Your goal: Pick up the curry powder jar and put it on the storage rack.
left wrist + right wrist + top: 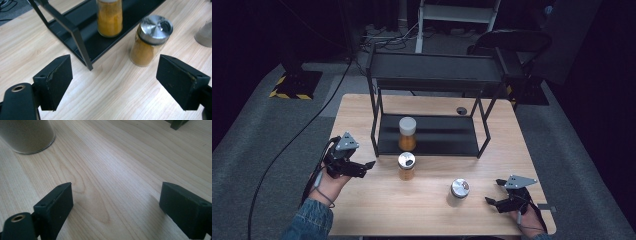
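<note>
A spice jar with a steel lid (406, 166) (149, 41), full of orange powder, stands on the table just in front of the black rack (427, 137). A second orange-filled jar with a white cap (407, 133) (110, 17) stands on the rack's lower shelf. A third jar with a steel lid (459, 192) (26, 136) holds pale powder, at the front right. My left gripper (368, 166) (115, 82) is open, left of the steel-lidded orange jar, nothing between its jaws. My right gripper (493, 192) (116, 207) is open over bare wood, right of the pale jar.
The black two-tier rack has an upper shelf (437, 70) and thin legs; one leg (80, 47) stands close ahead of my left gripper. A round cable hole (461, 110) sits in the wooden tabletop (382, 210). Cables trail over the grey floor.
</note>
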`<act>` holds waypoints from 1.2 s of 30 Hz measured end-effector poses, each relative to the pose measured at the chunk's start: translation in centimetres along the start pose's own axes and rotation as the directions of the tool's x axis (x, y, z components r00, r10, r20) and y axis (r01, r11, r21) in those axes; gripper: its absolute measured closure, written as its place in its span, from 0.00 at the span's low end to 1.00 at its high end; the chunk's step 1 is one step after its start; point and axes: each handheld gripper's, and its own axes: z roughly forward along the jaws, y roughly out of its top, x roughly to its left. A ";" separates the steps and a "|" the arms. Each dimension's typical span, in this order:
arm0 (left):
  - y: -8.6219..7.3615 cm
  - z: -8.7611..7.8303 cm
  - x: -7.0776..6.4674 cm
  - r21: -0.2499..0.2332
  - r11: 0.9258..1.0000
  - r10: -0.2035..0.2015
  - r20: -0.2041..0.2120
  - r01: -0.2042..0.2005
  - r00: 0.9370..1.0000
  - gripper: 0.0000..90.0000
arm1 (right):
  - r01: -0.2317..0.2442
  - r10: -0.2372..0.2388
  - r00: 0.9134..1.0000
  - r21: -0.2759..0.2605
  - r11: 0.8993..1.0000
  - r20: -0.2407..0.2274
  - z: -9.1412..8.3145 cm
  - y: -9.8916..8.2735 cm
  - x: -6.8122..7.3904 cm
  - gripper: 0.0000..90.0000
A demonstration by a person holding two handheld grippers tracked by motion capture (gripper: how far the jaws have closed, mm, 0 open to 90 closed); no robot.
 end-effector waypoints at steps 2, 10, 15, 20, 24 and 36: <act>-1.0 0.0 0.0 0.002 1.000 -0.004 -0.001 0.004 1.000 0.15 | 0.000 0.000 1.000 0.000 1.000 0.000 0.0 0.0 0.0 0.13; -3.4 0.4 0.0 0.015 1.000 -0.019 -0.016 0.019 1.000 0.15 | 0.000 0.000 1.000 0.000 1.000 0.000 0.0 0.0 0.0 0.13; -5.2 0.8 -0.2 0.007 0.999 -0.033 -0.030 0.034 0.999 0.15 | 0.000 0.000 1.000 0.000 1.000 0.000 0.0 0.0 0.0 0.13; -6.6 1.3 -0.2 0.013 0.999 -0.040 -0.037 0.040 0.999 0.15 | 0.000 0.000 1.000 0.000 1.000 0.000 0.0 0.0 0.0 0.13; -8.1 1.7 -0.2 -0.008 0.998 -0.056 -0.039 0.056 0.998 0.15 | 0.000 0.000 1.000 0.000 1.000 0.000 0.0 0.0 0.0 0.13; -10.8 3.1 -0.4 -0.005 0.996 -0.087 -0.047 0.086 0.995 0.15 | 0.000 0.000 1.000 0.000 1.000 0.000 0.0 0.0 0.0 0.13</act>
